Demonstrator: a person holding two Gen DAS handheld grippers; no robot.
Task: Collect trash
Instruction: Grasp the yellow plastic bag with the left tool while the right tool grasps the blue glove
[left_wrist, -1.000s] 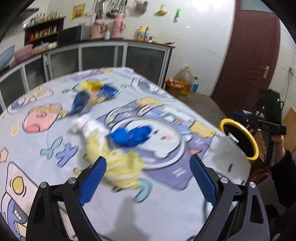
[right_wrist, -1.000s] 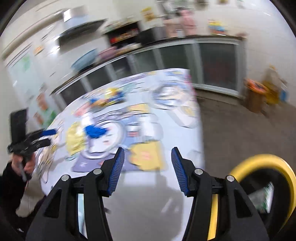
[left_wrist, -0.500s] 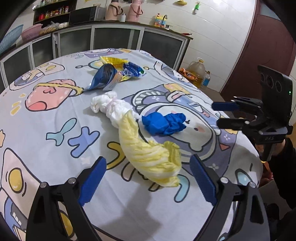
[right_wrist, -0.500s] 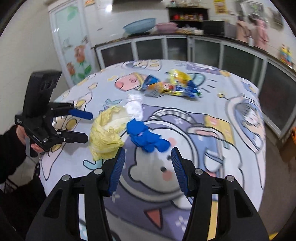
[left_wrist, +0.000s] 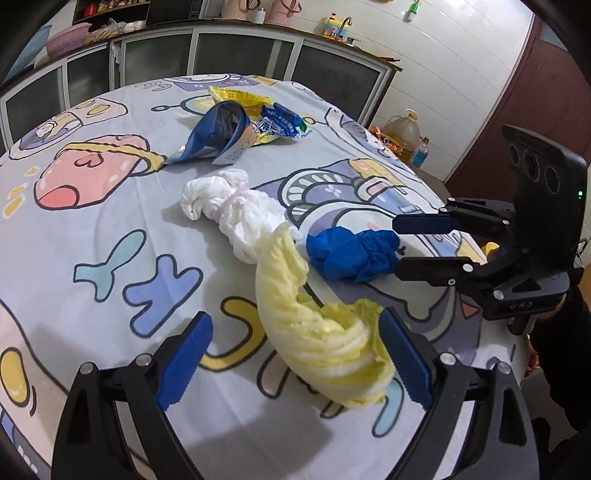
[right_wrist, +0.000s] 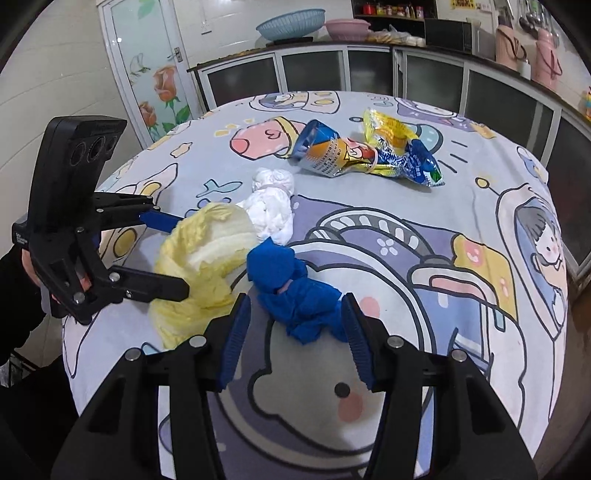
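On the cartoon tablecloth (left_wrist: 110, 206) lies a yellow cabbage leaf (left_wrist: 325, 343) (right_wrist: 199, 254), which touches a white crumpled wad (left_wrist: 232, 210) (right_wrist: 273, 206) and a blue crumpled wad (left_wrist: 354, 254) (right_wrist: 291, 291). My left gripper (left_wrist: 295, 354) (right_wrist: 170, 254) is open, and the leaf's near end sits between its blue pads. My right gripper (right_wrist: 295, 332) (left_wrist: 399, 245) straddles the near end of the blue wad. Its jaws are closing, and the pads show no clear press on the wad. Farther back lie empty snack wrappers (left_wrist: 236, 125) (right_wrist: 369, 155).
The round table's edge (right_wrist: 546, 332) drops off to the right in the right wrist view. Glass-fronted cabinets (left_wrist: 240, 55) line the far wall. An oil jug (left_wrist: 400, 133) stands on the floor by a dark red door (left_wrist: 535, 92). A person's dark sleeve (right_wrist: 14, 288) holds the left gripper.
The right gripper swung from the yellow bin by the floor onto the table and now flanks the blue wad. The left gripper sank and moved closer to the cabbage leaf.
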